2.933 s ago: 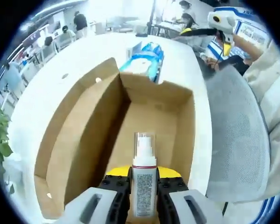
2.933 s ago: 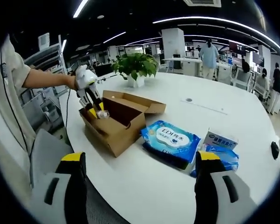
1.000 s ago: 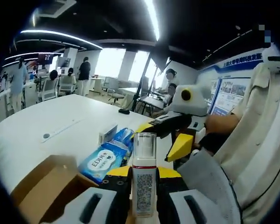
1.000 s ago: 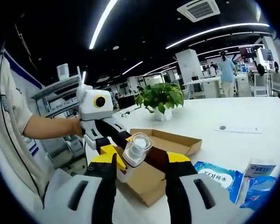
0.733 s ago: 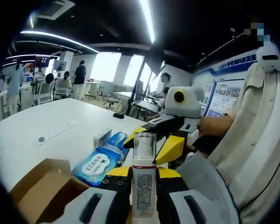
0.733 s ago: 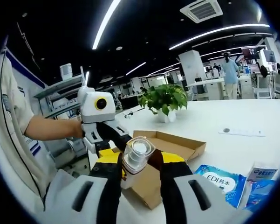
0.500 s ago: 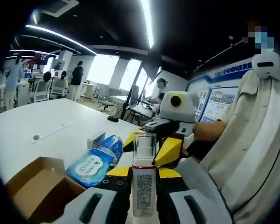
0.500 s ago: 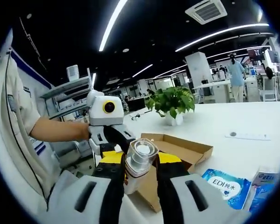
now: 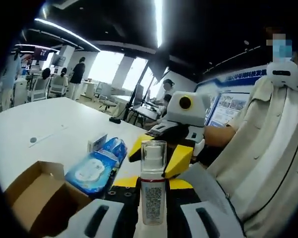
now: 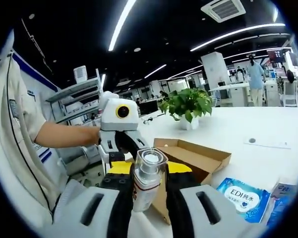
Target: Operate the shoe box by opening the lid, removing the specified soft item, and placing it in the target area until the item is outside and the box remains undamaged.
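Both grippers on one spray bottle now! The left gripper (image 9: 153, 198) pinches the bottle (image 9: 153, 191) at its body, and the right gripper (image 10: 148, 191), spread wide over the surface a moment ago, has closed in from the other side and clamps the same bottle (image 10: 146, 181) in mid-air. The bottle has come up out of the open box (image 10: 193, 158), which sits on the white surface (image 10: 248, 153) beside the wipes pack (image 10: 245, 196). Looks like a hand-over; release and placing remain.
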Tool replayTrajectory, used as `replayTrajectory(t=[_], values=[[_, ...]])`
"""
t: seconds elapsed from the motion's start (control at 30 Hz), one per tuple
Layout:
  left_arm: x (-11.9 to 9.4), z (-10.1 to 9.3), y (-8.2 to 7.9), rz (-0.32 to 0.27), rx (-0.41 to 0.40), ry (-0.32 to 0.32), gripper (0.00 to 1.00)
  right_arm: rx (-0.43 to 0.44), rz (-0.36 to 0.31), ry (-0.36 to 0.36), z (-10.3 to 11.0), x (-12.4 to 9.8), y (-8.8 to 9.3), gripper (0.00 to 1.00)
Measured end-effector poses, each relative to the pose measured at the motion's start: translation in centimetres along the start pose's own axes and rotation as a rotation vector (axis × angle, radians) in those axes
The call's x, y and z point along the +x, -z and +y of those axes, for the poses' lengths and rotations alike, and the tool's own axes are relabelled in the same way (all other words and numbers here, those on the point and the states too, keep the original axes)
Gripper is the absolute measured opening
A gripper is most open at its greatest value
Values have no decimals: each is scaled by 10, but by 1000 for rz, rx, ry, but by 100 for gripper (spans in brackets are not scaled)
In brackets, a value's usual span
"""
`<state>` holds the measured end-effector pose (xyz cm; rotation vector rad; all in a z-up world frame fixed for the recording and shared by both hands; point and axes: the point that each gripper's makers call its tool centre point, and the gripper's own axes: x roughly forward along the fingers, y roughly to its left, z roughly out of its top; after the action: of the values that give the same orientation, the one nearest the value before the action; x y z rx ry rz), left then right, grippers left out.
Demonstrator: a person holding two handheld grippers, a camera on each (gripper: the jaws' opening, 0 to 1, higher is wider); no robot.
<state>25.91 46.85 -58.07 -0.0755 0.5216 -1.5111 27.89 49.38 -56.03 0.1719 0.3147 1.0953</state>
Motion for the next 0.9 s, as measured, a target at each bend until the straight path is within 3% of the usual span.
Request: replayTrajectory(t=[0.37,0.67,0.9], values=[[4,7,2,10,9,-29,22,-99,32,-23,-2,0,2,19],[-3,20,-1,6,50,-101,31,-129,33,-43,-9,0,-2,19],[-12,30,5,33,71,-158,37,-149,33,-47,-19,3,-5,19]])
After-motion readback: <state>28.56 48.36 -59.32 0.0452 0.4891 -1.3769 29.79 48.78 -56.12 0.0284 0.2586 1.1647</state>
